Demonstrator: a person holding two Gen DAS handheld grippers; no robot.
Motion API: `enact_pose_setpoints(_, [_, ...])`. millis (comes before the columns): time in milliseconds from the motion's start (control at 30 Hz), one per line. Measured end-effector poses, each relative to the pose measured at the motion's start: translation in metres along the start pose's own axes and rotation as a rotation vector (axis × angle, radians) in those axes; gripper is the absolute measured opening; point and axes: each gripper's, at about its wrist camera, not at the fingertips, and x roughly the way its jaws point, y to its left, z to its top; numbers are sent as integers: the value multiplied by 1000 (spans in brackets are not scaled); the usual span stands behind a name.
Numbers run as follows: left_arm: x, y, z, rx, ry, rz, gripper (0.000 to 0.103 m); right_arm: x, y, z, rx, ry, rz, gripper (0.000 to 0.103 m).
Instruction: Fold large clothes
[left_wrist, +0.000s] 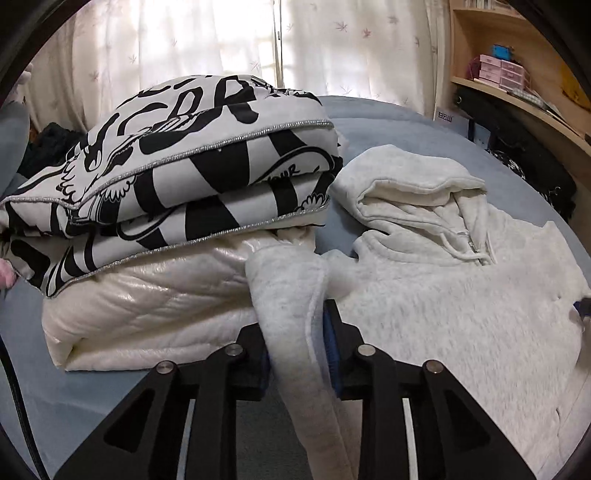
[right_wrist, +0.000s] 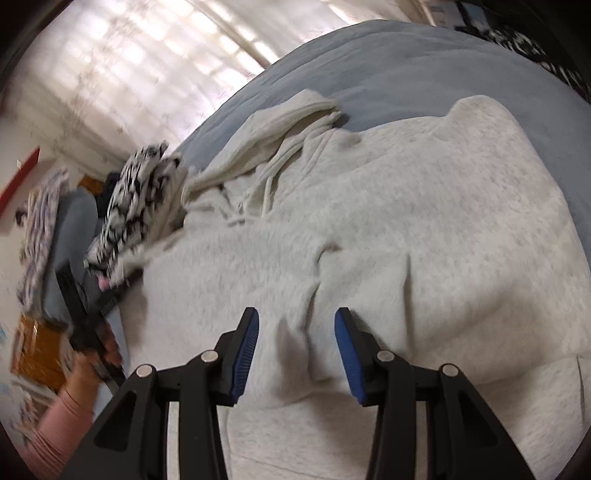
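Left tongs (left_wrist: 295, 343): pinching hoodie (left_wrist: 461, 295) sleeve (left_wrist: 291, 295).
Right tongs (right_wrist: 295, 350): spread over a hem fold.
Risk: sleeve slipping free (thin bite), snagging the pile (left_wrist: 177, 192) at ten o'clock.

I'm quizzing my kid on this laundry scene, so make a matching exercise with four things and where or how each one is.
Things:
1. grey hoodie
2. black-and-white printed cover
3. shiny white quilted jacket
4. hoodie sleeve

States:
A. folded, at the bottom of the pile
B. spread out on the blue bed
C. pinched in the left gripper
D. folded, on top of the pile

Pairs: 1-B, 2-D, 3-A, 4-C
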Motion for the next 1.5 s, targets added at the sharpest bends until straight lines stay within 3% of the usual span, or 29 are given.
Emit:
enact_pose_setpoints(67, [-4, 0, -5, 12, -5, 2, 23, -2, -9, 9, 49, -14, 16, 43])
enact_pose_setpoints(267, [-19, 13, -5, 26, -28, -13, 21, -6, -25, 30, 78, -39, -84, 43])
enact_pose_setpoints(367, [-19, 14, -6, 24, -30, -14, 20, 6, -37, 29, 77, 31, -127, 43])
enact_pose_setpoints(433, [-19, 14, -6, 14, -33, -14, 20, 16, -41, 24, 84, 70, -110, 43])
enact_pose_setpoints(533, [-21, 13, -7, 20, -38, -9, 19, 18, -35, 19, 53, 50, -72, 45])
enact_pose_setpoints(567, [-21, 13, -7, 23, -39, -8, 19, 19, -30, 19, 34, 62, -32, 35])
enact_pose_setpoints(600, [-22, 14, -6, 27, -41, -4, 18, 18, -23, 19, -2, 59, -21, 4])
enact_pose_setpoints(667, [-23, 16, -7, 32, -45, -1, 18, 9, 1, 19, -143, -19, -95, 5])
enact_pose_setpoints(733, [-20, 17, -9, 37, -40, 16, 18, 0, 11, 20, -191, -103, -100, 5])
enact_pose_setpoints(767, [-18, 18, -11, 38, -35, 24, 18, 3, 12, 20, -207, -127, -148, 5])
enact_pose_setpoints(867, [-11, 15, -15, 35, -28, 41, 20, 34, 4, 13, -240, -34, -289, 6])
enact_pose_setpoints(967, [-10, 15, -14, 12, -14, 62, 39, 34, 8, 8, -245, -27, -324, 16])
enact_pose_setpoints(1033, [-17, 19, -13, -14, -7, 78, 64, 26, 8, 10, -216, -16, -332, 28])
enact_pose_setpoints(1067, [-23, 22, -12, -30, -14, 81, 66, 25, 10, 10, -207, -19, -326, 31])
enact_pose_setpoints(1300, [-88, 52, -10, -241, -96, 125, 66, -14, 33, 3, -247, -130, -286, 31])
enact_pose_setpoints(1367, [-96, 45, -12, -264, -82, 127, 65, -18, 45, 1, -254, -140, -229, 31])
enact_pose_setpoints(1500, [-94, 0, -23, -260, -41, 51, 51, -3, 77, -3, -296, -123, -186, 31])
